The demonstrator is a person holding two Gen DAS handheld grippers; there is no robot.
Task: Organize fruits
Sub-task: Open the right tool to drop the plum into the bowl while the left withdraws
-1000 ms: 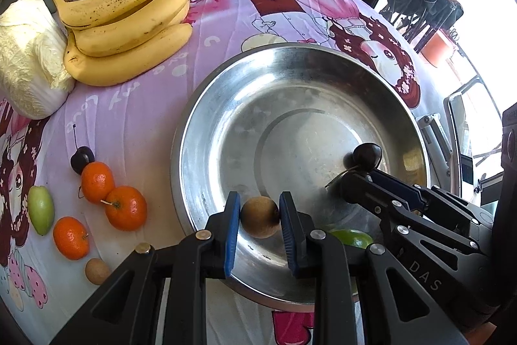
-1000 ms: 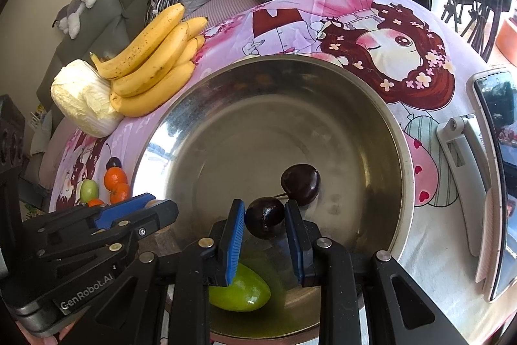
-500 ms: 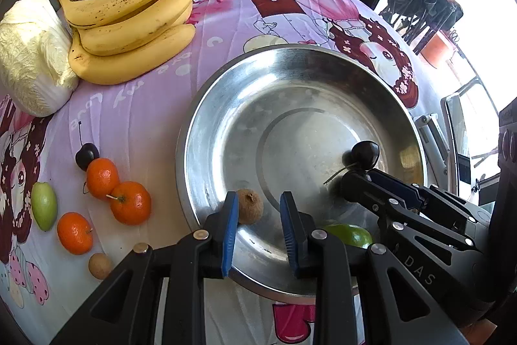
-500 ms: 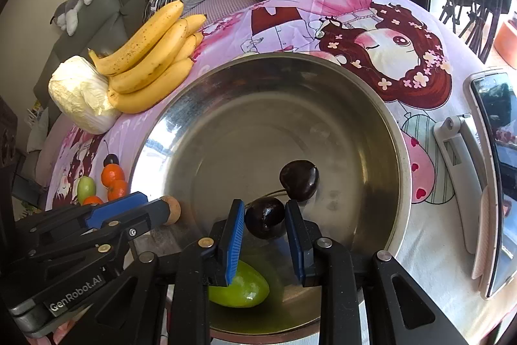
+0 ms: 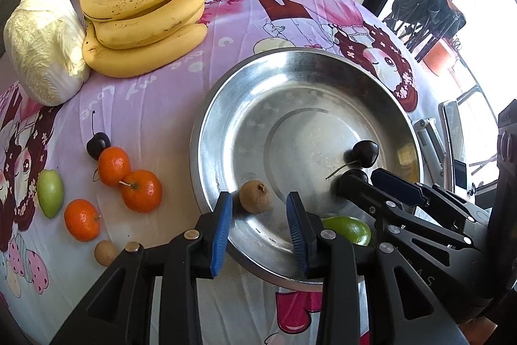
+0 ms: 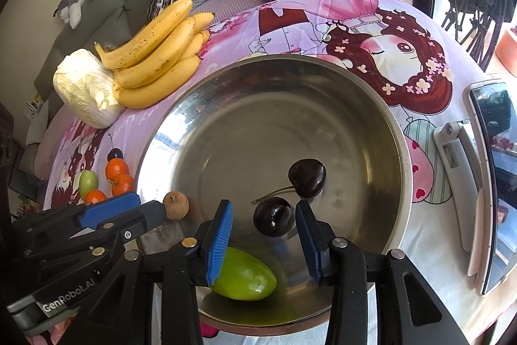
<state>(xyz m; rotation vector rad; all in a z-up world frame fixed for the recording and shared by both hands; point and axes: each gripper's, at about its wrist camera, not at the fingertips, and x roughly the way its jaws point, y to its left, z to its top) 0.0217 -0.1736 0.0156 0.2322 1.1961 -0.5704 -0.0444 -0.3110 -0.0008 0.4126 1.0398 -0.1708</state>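
Now both claws opening: left claw (image 5: pixel 258 223) around longan (image 5: pixel 255 196), right claw (image 6: pixel 263 233) around cherry (image 6: pixel 273 216)

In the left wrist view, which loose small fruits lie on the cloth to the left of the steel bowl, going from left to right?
green fruit → lowest orange → dark cherry → small brown fruit → upper orange → largest orange, which lies nearest the steel bowl.

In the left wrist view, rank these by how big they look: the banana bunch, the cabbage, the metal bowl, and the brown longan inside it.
1. metal bowl
2. banana bunch
3. cabbage
4. brown longan
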